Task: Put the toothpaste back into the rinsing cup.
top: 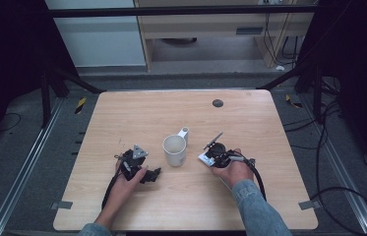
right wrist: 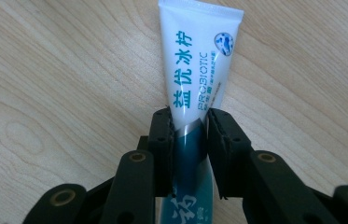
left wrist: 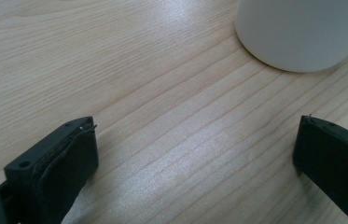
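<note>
Right gripper view shows your right gripper (right wrist: 189, 140) squeezing a tube of toothpaste (right wrist: 198, 70). The two black jaws press on the tube from both sides, about halfway along it. The flat white end of the tube sticks out past the jaws, over the bare wood of the table (right wrist: 45, 70). So the grab looks done.

In the high view your right gripper (top: 212, 152) sits in the middle part of the table (top: 122, 113), a bit toward the right edge and closer to your own edge than to the far one. A bit of the white tube (top: 205, 158) peeks out beside it. A white mug (top: 174, 150) stands upright just to its left, near the middle of the table, with its handle pointing to the far edge. The mug looks empty.

Your left gripper (top: 147, 173) rests on the other side of the mug. In the left gripper view, your left gripper (left wrist: 195, 158) has its jaws wide open with nothing between them. The mug (left wrist: 302, 32) is just ahead, not touched.

I think what is left is to lift the tube and stand it in the mug. Your open gripper may need to hold the mug steady so it does not tip.
</note>
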`<move>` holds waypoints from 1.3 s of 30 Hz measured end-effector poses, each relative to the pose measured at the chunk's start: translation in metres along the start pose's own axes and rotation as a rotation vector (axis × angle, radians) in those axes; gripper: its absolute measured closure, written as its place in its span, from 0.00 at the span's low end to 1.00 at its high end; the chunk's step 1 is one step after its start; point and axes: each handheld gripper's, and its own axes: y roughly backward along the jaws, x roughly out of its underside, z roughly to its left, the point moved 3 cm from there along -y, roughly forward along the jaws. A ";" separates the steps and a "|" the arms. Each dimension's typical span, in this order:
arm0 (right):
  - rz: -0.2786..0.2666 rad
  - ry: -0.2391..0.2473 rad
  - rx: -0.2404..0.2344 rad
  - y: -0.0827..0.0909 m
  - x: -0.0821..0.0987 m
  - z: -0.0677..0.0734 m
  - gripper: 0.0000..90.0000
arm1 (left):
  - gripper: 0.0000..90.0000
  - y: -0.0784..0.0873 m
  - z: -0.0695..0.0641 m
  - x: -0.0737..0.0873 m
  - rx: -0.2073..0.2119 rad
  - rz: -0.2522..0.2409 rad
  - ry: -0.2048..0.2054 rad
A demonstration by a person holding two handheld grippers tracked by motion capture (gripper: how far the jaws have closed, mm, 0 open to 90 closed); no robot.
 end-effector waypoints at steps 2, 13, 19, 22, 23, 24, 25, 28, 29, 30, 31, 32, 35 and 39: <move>0.004 -0.004 0.003 0.000 0.000 0.001 0.79 | 0.00 0.000 0.000 0.000 0.000 -0.001 0.001; 0.035 -0.007 -0.002 -0.003 -0.002 0.000 0.75 | 0.00 0.000 0.000 0.000 0.000 -0.001 0.001; 0.047 -0.006 0.006 -0.004 -0.003 0.000 0.76 | 0.00 0.000 0.000 0.000 0.000 -0.001 0.001; 0.046 -0.003 0.006 -0.004 -0.003 0.000 0.77 | 0.00 0.000 0.000 0.000 0.000 -0.001 0.001; 0.042 -0.002 0.005 -0.003 -0.003 -0.001 0.79 | 0.00 0.000 0.000 0.000 0.000 -0.001 0.001; 0.039 -0.009 0.005 -0.003 -0.002 -0.001 0.80 | 0.00 0.000 0.000 0.000 -0.001 -0.001 0.001; 0.031 -0.013 0.003 -0.001 -0.002 -0.002 0.83 | 0.00 0.000 0.000 0.000 0.000 -0.001 0.001; 0.018 -0.012 0.001 0.001 -0.001 -0.003 0.85 | 0.00 0.000 0.000 0.000 0.000 -0.001 0.001; 0.007 -0.021 -0.006 0.002 0.000 -0.004 0.86 | 0.00 0.000 0.000 0.000 0.000 -0.001 0.001; 0.004 -0.026 -0.011 0.003 0.001 -0.005 0.86 | 0.00 0.000 0.000 0.000 0.000 -0.001 0.001; 0.004 -0.026 -0.011 0.003 0.001 -0.005 0.86 | 0.00 0.000 0.000 0.000 0.000 -0.001 0.001; 0.001 -0.033 -0.023 0.004 0.001 -0.006 0.87 | 0.00 0.000 0.000 0.000 0.000 -0.001 0.001; -0.020 -0.045 -0.040 0.010 0.001 -0.009 0.87 | 0.00 0.000 0.000 0.000 0.000 -0.001 0.000; -0.059 -0.077 -0.066 0.023 -0.001 -0.010 0.87 | 0.00 0.000 0.000 0.000 0.000 -0.001 0.001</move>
